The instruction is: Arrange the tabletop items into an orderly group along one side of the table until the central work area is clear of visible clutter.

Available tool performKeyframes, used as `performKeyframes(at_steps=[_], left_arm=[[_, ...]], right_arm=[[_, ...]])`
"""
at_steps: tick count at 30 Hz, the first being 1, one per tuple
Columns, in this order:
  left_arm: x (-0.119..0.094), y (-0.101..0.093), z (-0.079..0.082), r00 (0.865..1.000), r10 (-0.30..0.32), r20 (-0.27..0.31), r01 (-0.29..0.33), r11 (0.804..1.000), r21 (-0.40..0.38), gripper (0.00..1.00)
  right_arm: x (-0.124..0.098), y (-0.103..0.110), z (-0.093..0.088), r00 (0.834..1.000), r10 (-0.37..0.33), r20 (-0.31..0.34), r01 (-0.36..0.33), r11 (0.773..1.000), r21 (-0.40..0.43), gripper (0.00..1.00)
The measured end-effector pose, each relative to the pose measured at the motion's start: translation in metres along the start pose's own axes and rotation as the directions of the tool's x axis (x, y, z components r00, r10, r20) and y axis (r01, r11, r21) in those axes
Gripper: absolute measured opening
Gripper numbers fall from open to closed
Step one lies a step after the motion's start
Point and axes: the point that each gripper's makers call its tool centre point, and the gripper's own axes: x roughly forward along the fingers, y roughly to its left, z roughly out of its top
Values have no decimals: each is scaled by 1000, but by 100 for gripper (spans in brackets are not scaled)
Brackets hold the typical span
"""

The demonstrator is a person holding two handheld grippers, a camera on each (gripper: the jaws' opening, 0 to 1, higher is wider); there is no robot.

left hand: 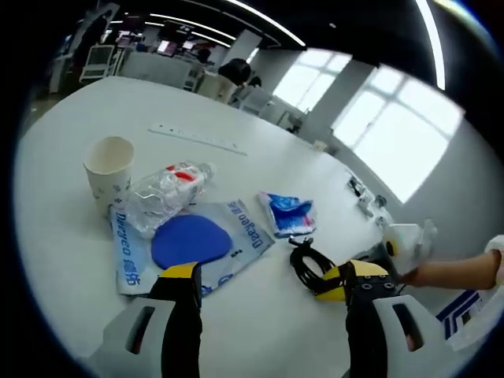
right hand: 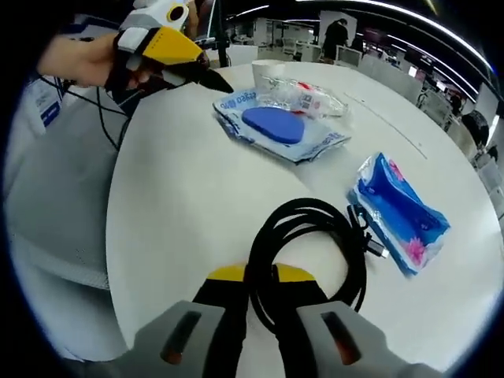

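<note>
Black cable coil (right hand: 303,256) sits pinched in the right gripper (right hand: 272,295), nearest arm. Left gripper (left hand: 268,276) spread, empty, above the table (left hand: 71,134), pouch (left hand: 193,244) just ahead.

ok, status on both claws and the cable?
Right claw shut on coiled black cable, cable resting on table. Left claw open, empty, at the blue-printed bag. Tissue pack lies close beside the cable.
</note>
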Motion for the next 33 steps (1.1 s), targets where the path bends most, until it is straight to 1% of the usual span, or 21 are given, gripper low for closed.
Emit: performKeyframes(at_steps=[6, 8, 19, 22, 24, 27, 29, 31, 33], left_arm=[[0, 1, 1, 1000, 0, 3, 0, 1000, 0, 71], [-1, 1, 2, 1000, 1, 4, -1, 1000, 0, 71], [-3, 3, 5, 1000, 5, 12, -5, 1000, 2, 71], [-4, 3, 5, 1000, 4, 11, -4, 1000, 6, 71], [-6, 4, 5, 1000, 5, 11, -5, 1000, 9, 71], [-10, 7, 4, 1000, 8, 13, -8, 1000, 9, 71], [-11, 9, 4, 1000, 11, 14, -11, 1000, 8, 70], [-12, 11, 4, 1000, 12, 16, -13, 1000, 5, 70], [-13, 13, 4, 1000, 15, 19, -15, 1000, 4, 70]], right_arm=[[3, -1, -3, 1000, 9, -11, -9, 1000, 8, 9], [3, -1, -2, 1000, 9, -2, -9, 1000, 19, 9], [4, -2, -3, 1000, 14, -4, -14, 999, 40, 10], [4, -2, -3, 1000, 9, -4, -9, 999, 41, 12], [2, -5, -1, 1000, -7, 7, 7, 999, 47, 15], [-6, -6, 9, 998, -17, 53, 12, 997, 83, 15], [-9, -7, 13, 997, -22, 73, 15, 996, 92, 17], [-13, -8, 18, 995, -34, 99, 23, 994, 110, 22], [-17, -7, 21, 992, -46, 116, 31, 991, 131, 31]])
